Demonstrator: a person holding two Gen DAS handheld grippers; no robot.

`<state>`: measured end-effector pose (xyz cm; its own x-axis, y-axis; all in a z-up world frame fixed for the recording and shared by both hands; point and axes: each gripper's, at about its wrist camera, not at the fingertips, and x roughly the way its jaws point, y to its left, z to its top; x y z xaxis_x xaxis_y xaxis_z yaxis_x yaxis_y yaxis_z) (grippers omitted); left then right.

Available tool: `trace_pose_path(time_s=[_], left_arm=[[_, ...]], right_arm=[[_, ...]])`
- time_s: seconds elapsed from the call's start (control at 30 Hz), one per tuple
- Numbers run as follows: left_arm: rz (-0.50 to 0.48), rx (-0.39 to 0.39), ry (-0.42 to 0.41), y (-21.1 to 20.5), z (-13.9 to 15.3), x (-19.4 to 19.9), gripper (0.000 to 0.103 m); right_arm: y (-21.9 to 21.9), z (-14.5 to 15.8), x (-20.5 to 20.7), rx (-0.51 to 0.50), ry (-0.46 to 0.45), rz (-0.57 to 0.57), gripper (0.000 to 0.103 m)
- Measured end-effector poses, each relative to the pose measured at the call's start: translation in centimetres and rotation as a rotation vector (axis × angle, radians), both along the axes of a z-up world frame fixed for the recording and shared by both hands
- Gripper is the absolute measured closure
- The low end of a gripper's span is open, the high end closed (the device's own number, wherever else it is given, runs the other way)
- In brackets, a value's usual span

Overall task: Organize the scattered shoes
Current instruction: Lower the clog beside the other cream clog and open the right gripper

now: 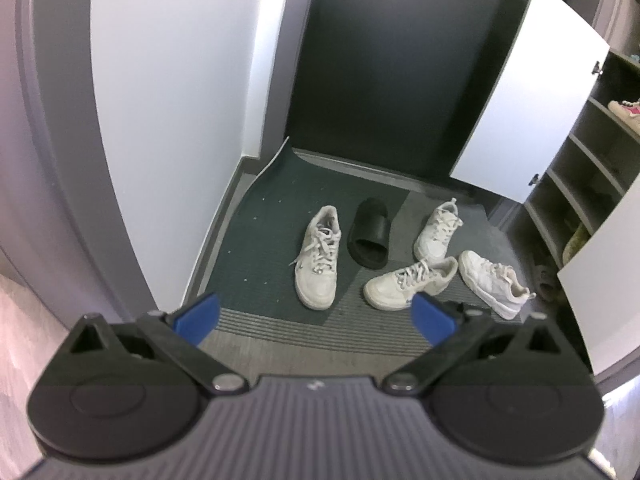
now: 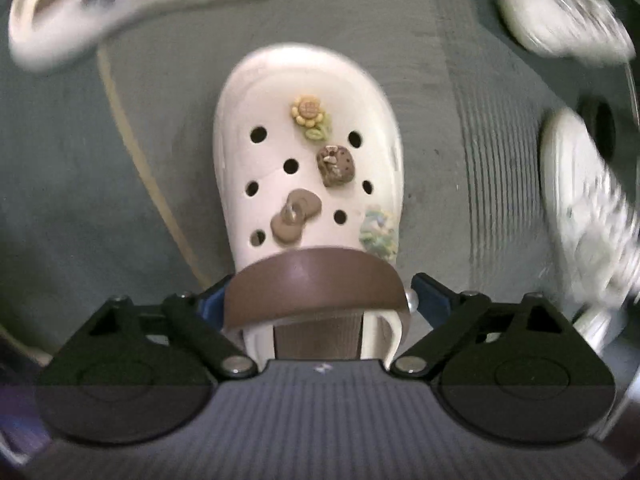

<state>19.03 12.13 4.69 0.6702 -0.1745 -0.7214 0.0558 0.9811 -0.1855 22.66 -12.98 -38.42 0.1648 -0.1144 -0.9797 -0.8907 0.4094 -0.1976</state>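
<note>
Right gripper straddles the heel end of a cream clog, jaws w/ blue pads on either side of its brown strap. Left pad is mostly hidden behind the strap, so we can't tell if the jaws actually press the clog or just flank it. Clog points away from us, toe up-frame, w/ a sunflower charm and a brown bow charm on top; grey floor shows behind it. Blurred white sneakers sit at the right edge and upper right, a second cream clog at upper left.

Left gripper hangs wide open, nothing between its blue pads. Ahead of it, well apart, on the dark mat: one white sneaker straight ahead, a black slide just beside it, three more white sneakers clustered to the right. Open shoe cabinet stands at far right, w/ a pink-white shoe on an upper shelf.
</note>
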Motion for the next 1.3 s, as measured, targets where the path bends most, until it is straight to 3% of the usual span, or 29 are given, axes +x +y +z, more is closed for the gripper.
trace_pose_path(time_s=[0.07, 0.17, 0.27, 0.33, 0.47, 0.57, 0.77, 0.87, 1.0, 1.1, 1.17, 1.3], left_arm=[[-0.004, -0.008, -0.006, 0.0, 0.2, -0.3, 0.000], [-0.016, -0.027, -0.008, -0.1, 0.4, -0.7, 0.000], [-0.030, -0.051, -0.009, -0.2, 0.7, -1.2, 0.000], [-0.045, -0.056, -0.014, -0.4, 0.8, -1.6, 0.000], [-0.063, -0.049, -0.023, -0.6, 0.9, -2.3, 0.000], [-0.055, -0.057, -0.017, -0.3, 0.8, -2.5, 0.000], [-0.049, -0.079, -0.004, 0.3, 0.6, -2.2, 0.000], [-0.057, -0.088, -0.007, 0.3, 0.7, -2.1, 0.000], [-0.054, -0.084, -0.015, 0.3, 0.8, -2.0, 0.000], [-0.047, -0.084, -0.005, 0.4, 0.6, -1.8, 0.000], [-0.043, -0.083, 0.001, 0.4, 0.5, -1.7, 0.000], [-0.037, -0.084, 0.000, 0.6, 0.5, -1.7, 0.000]], right_arm=[[-0.3, 0.9, 0.1, 0.057, -0.023, -0.097, 0.009], [-1.3, 2.3, 1.0, 0.200, -0.090, -0.411, 0.009], [-3.0, 2.9, 1.5, 0.360, -0.050, -0.707, 0.009], [-3.5, 2.5, 1.0, 0.438, -0.011, -0.822, 0.009], [-3.1, 1.6, -0.5, 0.421, -0.014, -0.921, 0.008], [-2.7, 0.9, -1.3, 0.411, -0.022, -0.925, 0.005], [-1.7, 1.2, -3.7, 0.501, -0.116, -0.784, 0.003], [-1.4, 0.9, -4.4, 0.490, -0.176, -0.783, 0.000], [-1.6, -0.8, -4.6, 0.472, -0.175, -0.870, 0.000], [-1.7, -2.1, -4.9, 0.459, -0.181, -1.002, 0.000], [-1.3, -2.5, -5.5, 0.463, -0.224, -1.082, 0.000], [-0.4, -2.2, -6.4, 0.478, -0.287, -1.117, 0.002]])
